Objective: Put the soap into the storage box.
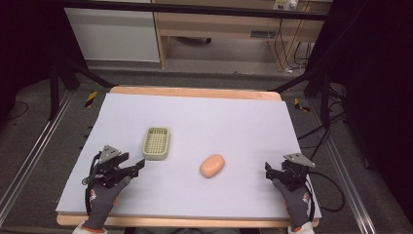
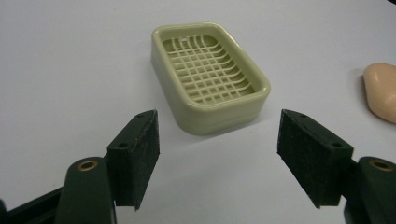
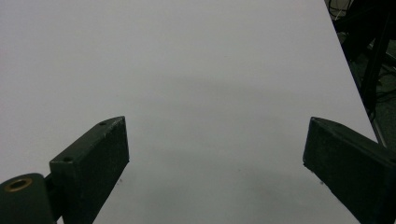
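Observation:
A pale green soap dish (image 1: 157, 143) with a grid bottom stands empty on the white table cover, left of the middle. An orange-pink bar of soap (image 1: 212, 165) lies to its right, nearer the front. My left gripper (image 1: 132, 167) rests at the front left, open, its jaws aimed at the soap dish (image 2: 210, 77), which lies just ahead of them; the soap (image 2: 383, 91) peeks in at the right edge there. At the front right my right gripper (image 1: 272, 171) stands open over bare cover, and nothing lies between its jaws (image 3: 215, 154).
A white sheet covers the wooden table (image 1: 195, 91). The right edge of the sheet (image 3: 350, 70) runs close to my right gripper, with cables and floor beyond it. Black stand legs and a wooden cabinet (image 1: 219, 29) stand behind the table.

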A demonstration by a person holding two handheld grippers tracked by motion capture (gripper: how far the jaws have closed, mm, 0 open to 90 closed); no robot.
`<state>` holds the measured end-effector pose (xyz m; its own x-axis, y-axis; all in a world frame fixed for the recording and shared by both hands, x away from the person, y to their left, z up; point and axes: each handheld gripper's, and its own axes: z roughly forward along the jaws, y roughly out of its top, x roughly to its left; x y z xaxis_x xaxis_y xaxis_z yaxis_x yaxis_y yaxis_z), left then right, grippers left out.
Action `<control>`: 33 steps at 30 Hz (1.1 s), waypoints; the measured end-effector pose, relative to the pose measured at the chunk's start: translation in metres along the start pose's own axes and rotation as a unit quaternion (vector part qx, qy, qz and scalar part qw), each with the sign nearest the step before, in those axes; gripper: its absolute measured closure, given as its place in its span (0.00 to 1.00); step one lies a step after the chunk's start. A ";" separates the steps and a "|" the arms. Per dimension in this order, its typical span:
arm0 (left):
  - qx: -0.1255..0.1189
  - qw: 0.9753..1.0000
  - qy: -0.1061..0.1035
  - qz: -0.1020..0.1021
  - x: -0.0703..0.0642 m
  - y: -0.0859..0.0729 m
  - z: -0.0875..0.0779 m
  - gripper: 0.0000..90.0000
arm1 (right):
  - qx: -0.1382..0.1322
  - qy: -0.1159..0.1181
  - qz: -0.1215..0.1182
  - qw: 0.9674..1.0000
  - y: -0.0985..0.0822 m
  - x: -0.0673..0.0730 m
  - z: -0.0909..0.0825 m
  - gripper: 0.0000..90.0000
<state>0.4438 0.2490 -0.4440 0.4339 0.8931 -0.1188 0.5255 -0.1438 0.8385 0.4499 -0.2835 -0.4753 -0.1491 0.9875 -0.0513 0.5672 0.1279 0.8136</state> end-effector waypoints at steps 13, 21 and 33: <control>-0.013 1.000 -0.022 0.009 -0.014 0.022 -0.002 0.31 | -0.001 0.000 0.001 1.000 0.000 0.002 -0.002 0.08; -0.017 0.999 -0.029 0.013 -0.019 0.039 0.003 0.30 | 0.002 0.002 -0.003 1.000 0.000 0.004 -0.001 0.08; -0.015 0.998 -0.055 0.023 -0.040 0.056 0.018 0.29 | 0.002 0.004 -0.006 1.000 0.001 0.004 -0.002 0.08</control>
<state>0.4687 0.1973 -0.4014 0.5358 0.8335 -0.1351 0.4816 -0.1702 0.8597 0.4480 -0.2794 -0.4740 -0.1625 0.9851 -0.0560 0.5679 0.1398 0.8111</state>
